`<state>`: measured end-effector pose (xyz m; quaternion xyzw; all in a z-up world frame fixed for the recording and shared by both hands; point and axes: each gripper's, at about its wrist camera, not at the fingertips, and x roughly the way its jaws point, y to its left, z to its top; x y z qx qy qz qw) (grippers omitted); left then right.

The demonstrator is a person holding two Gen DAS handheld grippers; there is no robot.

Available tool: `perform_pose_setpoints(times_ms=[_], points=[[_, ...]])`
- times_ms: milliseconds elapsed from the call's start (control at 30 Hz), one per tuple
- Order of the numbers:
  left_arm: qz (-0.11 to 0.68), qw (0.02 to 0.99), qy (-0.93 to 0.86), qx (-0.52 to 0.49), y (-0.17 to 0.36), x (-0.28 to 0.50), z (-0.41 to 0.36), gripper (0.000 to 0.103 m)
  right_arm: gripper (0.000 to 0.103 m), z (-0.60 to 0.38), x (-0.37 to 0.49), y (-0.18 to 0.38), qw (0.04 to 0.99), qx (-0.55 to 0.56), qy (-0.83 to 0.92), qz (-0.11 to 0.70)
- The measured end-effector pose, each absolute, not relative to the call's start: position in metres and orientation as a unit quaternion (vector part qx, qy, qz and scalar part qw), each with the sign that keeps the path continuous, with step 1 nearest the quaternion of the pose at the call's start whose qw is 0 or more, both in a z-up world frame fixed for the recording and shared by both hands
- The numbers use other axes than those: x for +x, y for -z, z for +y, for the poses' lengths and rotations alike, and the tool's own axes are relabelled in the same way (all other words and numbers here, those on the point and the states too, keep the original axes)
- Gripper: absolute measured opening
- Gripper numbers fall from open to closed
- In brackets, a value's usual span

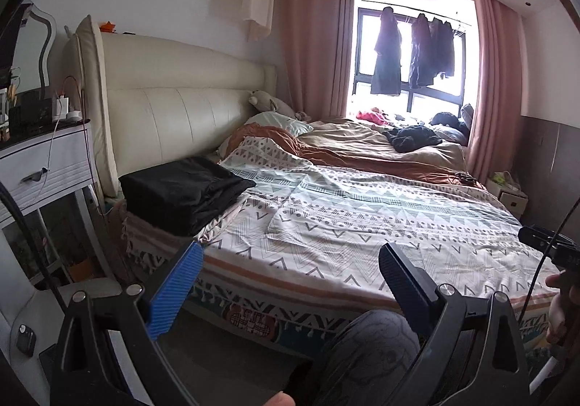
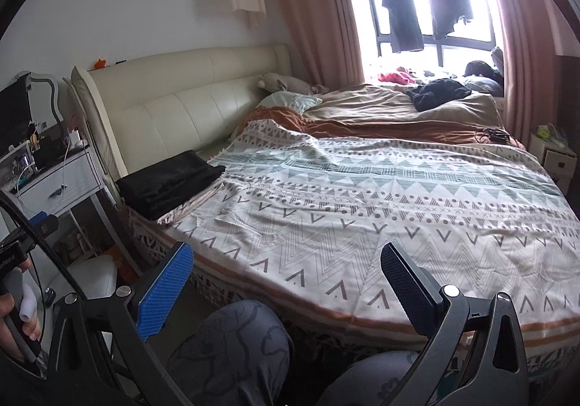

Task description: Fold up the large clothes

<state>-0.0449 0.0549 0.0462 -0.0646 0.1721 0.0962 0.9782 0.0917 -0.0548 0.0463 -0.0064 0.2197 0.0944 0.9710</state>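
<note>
Knees (image 2: 235, 351) are sitting right under both my tongs, left (image 1: 290, 268) and right (image 2: 286, 268), gaping open, empty; black folded stack (image 1: 185, 194) is resting far-left on bed (image 1: 362, 224), dark clothes (image 1: 413, 139) waiting far-right.

— Where's the light coming from?
— Daylight from the window (image 1: 413, 54) at one o'clock, blown out white; clothes hanging there (image 1: 388, 54) show as silhouettes.
— And the rest?
— Soft, dim toward six o'clock. Fisheye bends the bed (image 2: 362, 224); black vignette at the corners. Focus is fairly sharp.
</note>
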Motion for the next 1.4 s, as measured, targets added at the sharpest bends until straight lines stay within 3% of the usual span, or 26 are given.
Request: perform_pose_setpoints(times_ms=[1400], points=[[0.175,0.978,-0.091,-0.068,-0.042,-0.069,0.050,0.100,0.103,-0.052,0.073,-0.032,0.968,0.013,-0.097,0.232]])
